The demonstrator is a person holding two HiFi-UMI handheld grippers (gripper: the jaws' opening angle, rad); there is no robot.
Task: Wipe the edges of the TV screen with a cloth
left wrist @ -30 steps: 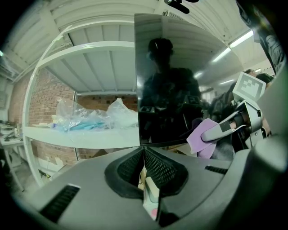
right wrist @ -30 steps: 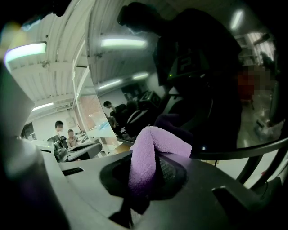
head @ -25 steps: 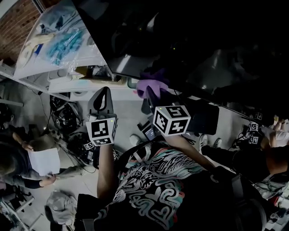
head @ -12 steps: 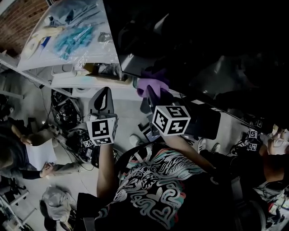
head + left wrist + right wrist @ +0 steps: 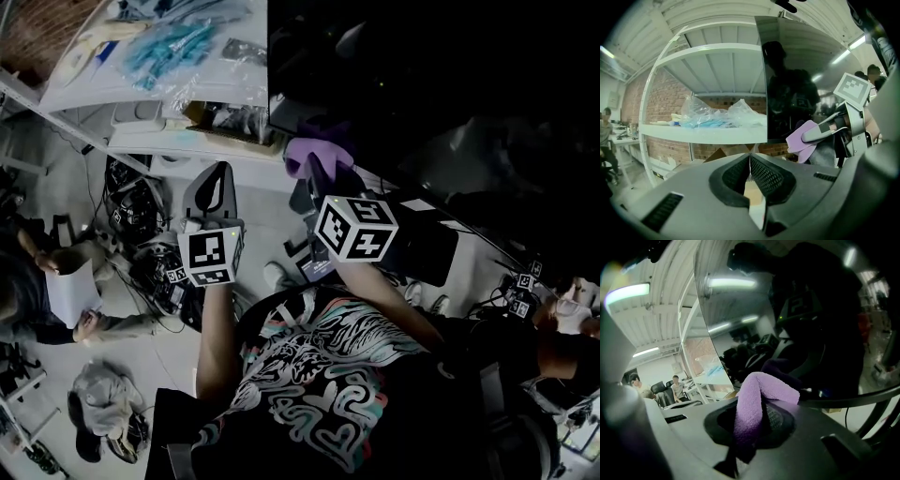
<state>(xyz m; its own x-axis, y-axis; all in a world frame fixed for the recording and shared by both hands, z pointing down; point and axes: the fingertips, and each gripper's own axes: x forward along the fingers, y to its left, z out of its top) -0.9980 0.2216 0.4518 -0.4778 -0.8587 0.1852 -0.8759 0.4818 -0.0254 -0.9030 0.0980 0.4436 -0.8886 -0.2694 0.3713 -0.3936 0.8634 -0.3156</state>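
Note:
The dark TV screen (image 5: 412,84) fills the upper right of the head view, and its lower left corner is near the purple cloth (image 5: 314,153). My right gripper (image 5: 315,180) is shut on that cloth and holds it against the TV's lower edge. In the right gripper view the cloth (image 5: 757,397) bulges up from between the jaws, folded toward the glossy screen (image 5: 797,310). My left gripper (image 5: 218,176) is shut with nothing in it, to the left of the cloth and apart from the TV. In the left gripper view the cloth (image 5: 802,139) and the TV (image 5: 797,84) are at the right.
A white shelf (image 5: 187,145) left of the TV carries plastic bags with blue items (image 5: 173,42). Cables and gear (image 5: 141,253) lie on the floor below. A seated person holding paper (image 5: 70,291) is at the far left. A black box (image 5: 427,246) sits under the TV.
The head view has shifted, so the shelf and the TV's left edge now lie further right in the picture. Both grippers stay where they were, with the cloth still at the TV's lower corner.

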